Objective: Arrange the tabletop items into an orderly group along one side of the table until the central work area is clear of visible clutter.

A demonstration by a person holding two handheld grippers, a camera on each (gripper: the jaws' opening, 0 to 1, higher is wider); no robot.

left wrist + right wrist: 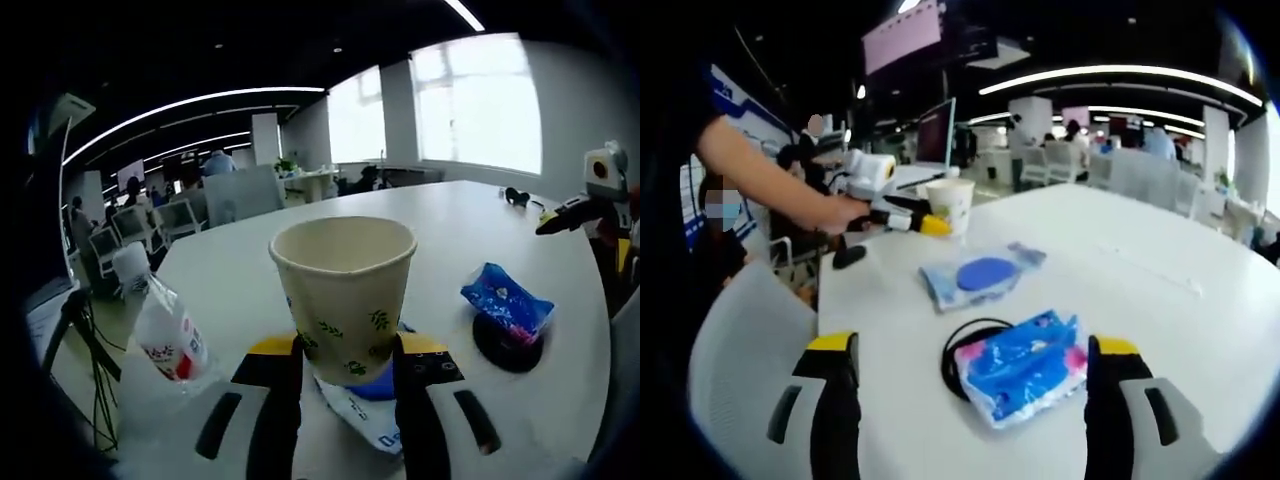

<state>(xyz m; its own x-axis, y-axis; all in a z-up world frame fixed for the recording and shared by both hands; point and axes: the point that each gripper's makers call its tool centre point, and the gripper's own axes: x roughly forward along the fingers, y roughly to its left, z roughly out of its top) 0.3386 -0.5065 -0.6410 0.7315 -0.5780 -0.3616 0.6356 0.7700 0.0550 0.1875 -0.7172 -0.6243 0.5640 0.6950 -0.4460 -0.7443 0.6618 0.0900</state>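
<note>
White and broad, the bench [470, 230] runs back toward bright windows in my left gripper view, with office desks and seated people behind it. My left claw [347, 365] is pinching the cream paper cup with green leaf print [345, 295] near its base, one jaw on each side, the cup upright. Under it lies a clear flat packet with a blue disc inside [372, 400]. Just left of the claw, a clear plastic bottle with a red-and-white label [165, 325] leans at the bench edge. To the right, a blue crinkled snack packet [505, 300] rests on a black round disc [508, 345].

From my right gripper view the same snack packet [1022, 365] lies between the widely spread jaws of my right claw [975, 400], touching neither, still half over the black disc [952, 355]. Beyond it I see the clear packet [982, 273], and farther back the cup [949, 205] held by the left claw [930, 226] in a person's hand [845, 213].
</note>
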